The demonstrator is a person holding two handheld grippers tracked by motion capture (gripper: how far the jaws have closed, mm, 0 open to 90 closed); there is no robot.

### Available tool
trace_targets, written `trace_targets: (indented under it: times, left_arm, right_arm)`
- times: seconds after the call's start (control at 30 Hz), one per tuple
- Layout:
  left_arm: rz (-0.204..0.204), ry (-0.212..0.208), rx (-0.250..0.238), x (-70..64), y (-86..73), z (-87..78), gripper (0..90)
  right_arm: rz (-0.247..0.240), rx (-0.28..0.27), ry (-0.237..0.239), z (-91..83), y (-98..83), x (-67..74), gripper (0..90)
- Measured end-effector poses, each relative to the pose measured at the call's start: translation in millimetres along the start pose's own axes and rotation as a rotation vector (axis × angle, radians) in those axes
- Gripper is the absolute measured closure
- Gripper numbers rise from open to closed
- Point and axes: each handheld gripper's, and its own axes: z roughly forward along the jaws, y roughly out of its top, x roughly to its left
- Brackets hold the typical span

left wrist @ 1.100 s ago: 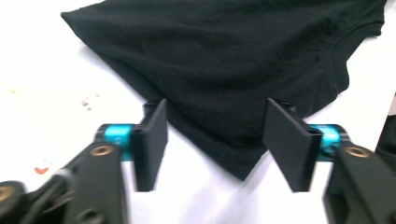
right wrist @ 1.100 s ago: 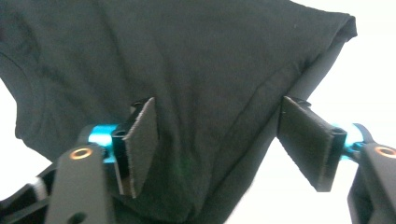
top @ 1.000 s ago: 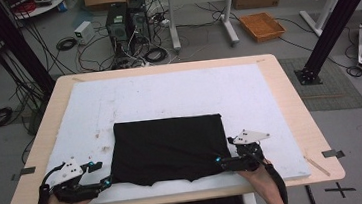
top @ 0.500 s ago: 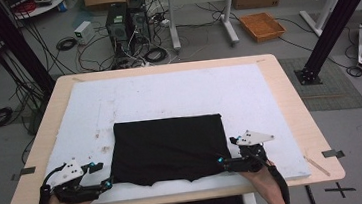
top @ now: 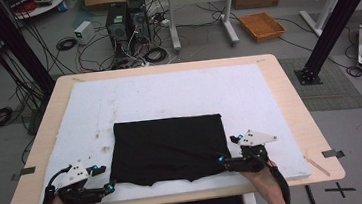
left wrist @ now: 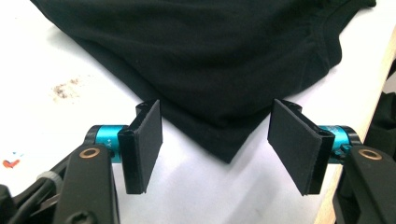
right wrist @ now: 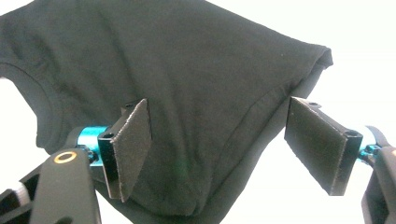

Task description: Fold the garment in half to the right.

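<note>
Left gripper at the near left corner of the black shirt — fingers spread, the corner between them, not pinched. Right gripper at the near right corner, likewise spread over cloth. Since a second ago nothing has shifted; the shirt lies folded flat on the white table pad. Grasp not yet made — closing comes next, I judge.

The right gripper has edged slightly toward the near edge of the white mat, at the near right corner of the folded black T-shirt.
</note>
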Motion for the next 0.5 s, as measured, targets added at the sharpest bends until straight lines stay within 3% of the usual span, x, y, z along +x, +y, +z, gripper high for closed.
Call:
trace_targets:
  times: [0.37, 0.5]
  left_arm:
    - [0.039, -0.004, 0.056, -3.3, -3.1, 5.7, 39.6]
    - [0.021, 0.001, 0.034, -3.9, -3.7, 9.7, 42.7]
  right_arm:
    - [-0.006, -0.005, 0.01, -2.4, 0.6, 4.3, 23.5]
    - [-0.009, -0.009, 0.007, -3.2, 0.3, 4.7, 23.6]
